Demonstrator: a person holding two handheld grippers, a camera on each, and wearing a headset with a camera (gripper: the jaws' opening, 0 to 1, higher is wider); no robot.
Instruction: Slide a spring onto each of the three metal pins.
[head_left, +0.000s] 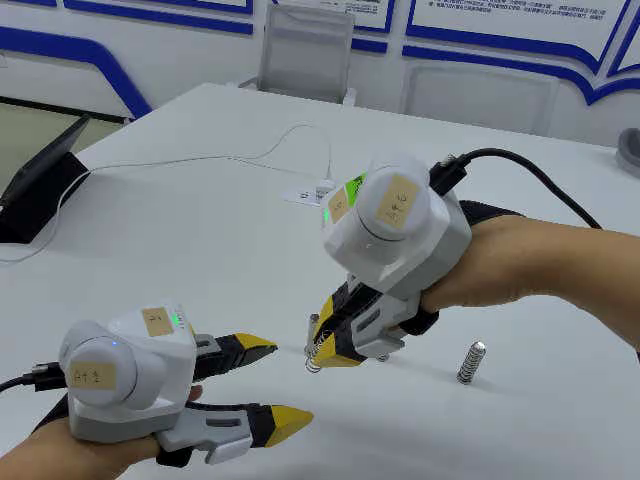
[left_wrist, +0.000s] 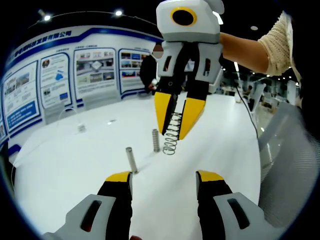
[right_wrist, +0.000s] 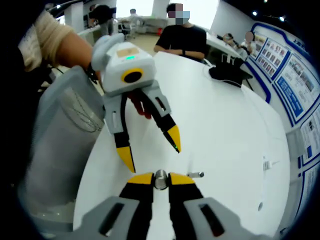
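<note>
One spring: a small steel coil spring (left_wrist: 172, 134) hangs tilted from yellow tips, above the white table (head_left: 200, 250) and just beside the pins.
Its handling: we judge it light and soft along its length. It will likely bow, swing or pop free if we pinch hard. The smooth wire gives the pads little to bite on.
Where to hold: we would grip across the coils near the upper end, as now. That leaves the lower mouth free to find a pin's tip.
Bare pin (left_wrist: 131, 160): a plain upright metal post, standing near the hanging spring. We take it as the likely target. It looks stiff and fixed, so the spring has to line up with it.
Ribbed post (left_wrist: 156, 140): upright, just beside the spring's lower end. Whether it shows coils or thread, we cannot tell.
Sprung pin (head_left: 471, 362): an upright pin that wears coils, well apart to the right in the head view. Whether it is the ribbed post, we cannot tell.
Right gripper (right_wrist: 160, 176): jaws nearly closed, pinching the spring, which its own view shows end-on.
Left gripper (left_wrist: 163, 181): jaws wide apart and holding nothing, low over the table and facing the pins.
</note>
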